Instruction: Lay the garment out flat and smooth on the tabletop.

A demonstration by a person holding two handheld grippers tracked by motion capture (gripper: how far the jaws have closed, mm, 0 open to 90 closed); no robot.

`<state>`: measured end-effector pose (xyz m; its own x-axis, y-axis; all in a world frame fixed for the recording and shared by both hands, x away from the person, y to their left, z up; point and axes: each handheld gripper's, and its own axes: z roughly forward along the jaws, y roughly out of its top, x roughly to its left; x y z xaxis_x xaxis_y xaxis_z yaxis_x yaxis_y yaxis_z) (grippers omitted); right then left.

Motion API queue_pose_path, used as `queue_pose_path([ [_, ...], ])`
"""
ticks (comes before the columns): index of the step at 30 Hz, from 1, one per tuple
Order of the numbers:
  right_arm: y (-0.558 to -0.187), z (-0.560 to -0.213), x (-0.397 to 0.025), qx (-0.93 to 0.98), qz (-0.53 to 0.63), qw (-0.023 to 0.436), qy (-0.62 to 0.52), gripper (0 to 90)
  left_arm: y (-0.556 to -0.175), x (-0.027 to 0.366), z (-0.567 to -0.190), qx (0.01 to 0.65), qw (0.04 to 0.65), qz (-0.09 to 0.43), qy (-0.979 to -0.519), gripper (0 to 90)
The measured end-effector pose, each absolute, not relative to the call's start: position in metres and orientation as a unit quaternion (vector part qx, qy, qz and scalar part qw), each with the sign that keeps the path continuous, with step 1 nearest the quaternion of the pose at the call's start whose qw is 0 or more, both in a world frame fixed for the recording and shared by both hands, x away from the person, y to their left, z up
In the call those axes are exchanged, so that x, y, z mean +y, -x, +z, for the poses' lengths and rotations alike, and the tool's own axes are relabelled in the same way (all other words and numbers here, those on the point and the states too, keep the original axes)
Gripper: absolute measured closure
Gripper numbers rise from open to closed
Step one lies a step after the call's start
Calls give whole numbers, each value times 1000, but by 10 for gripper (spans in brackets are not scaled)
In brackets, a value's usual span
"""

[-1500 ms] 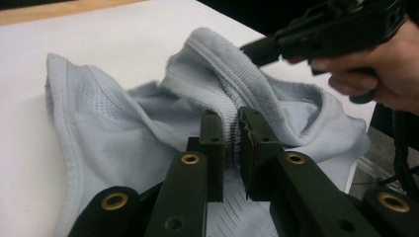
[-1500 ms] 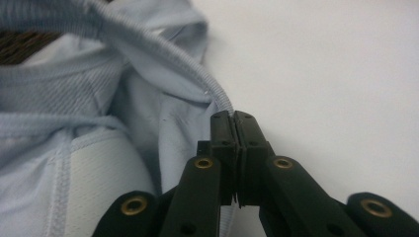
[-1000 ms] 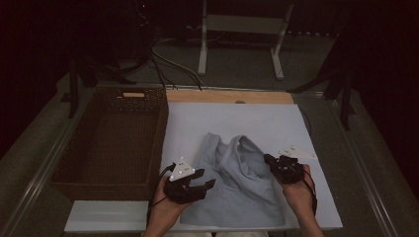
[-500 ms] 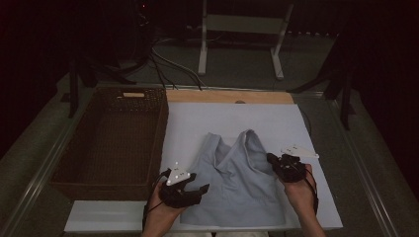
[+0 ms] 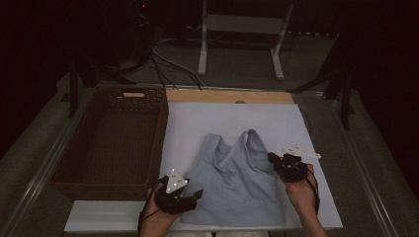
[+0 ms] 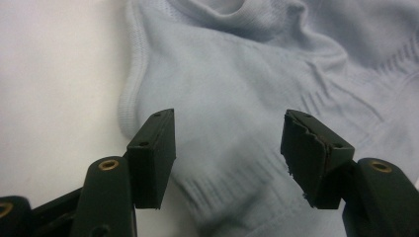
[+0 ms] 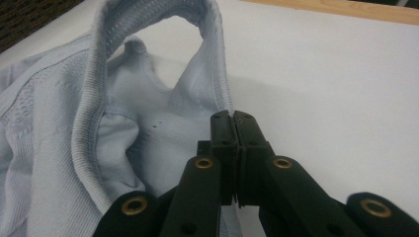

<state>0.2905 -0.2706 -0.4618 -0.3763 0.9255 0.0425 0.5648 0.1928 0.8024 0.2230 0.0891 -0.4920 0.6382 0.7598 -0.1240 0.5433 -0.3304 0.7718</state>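
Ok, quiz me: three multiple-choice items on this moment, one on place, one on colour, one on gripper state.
1. Where does the wicker basket stand relative to the white mat?
A. Left of it
B. Right of it
C. On top of it

2. What colour is the garment?
A. Red
B. Pale blue-grey
C. Black

3. How do the grippers stand?
A. Both open
B. Left shut, right open
C. Left open, right shut on the garment's edge

Answers:
1 A, the high view shows the basket against the mat's left edge.
2 B, all views show pale blue-grey knit.
3 C, the left gripper has its jaws apart over the fabric, while the right gripper is closed on the ribbed edge.
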Motion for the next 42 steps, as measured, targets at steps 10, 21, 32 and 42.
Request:
queue_pose_path([
  [10,-291,-461,-272,734,383,239,-507,891,-222,97,-499,418,390,130,-810,390],
  [21,-292,-459,-275,732,381,245,-509,892,-229,93,-506,434,373,99,-814,527],
  [32,-296,-457,-282,726,367,262,-519,896,-227,92,-499,429,370,96,-819,856],
  [42,-293,-464,-276,741,357,236,-517,616,-228,91,-499,432,377,92,-814,845],
])
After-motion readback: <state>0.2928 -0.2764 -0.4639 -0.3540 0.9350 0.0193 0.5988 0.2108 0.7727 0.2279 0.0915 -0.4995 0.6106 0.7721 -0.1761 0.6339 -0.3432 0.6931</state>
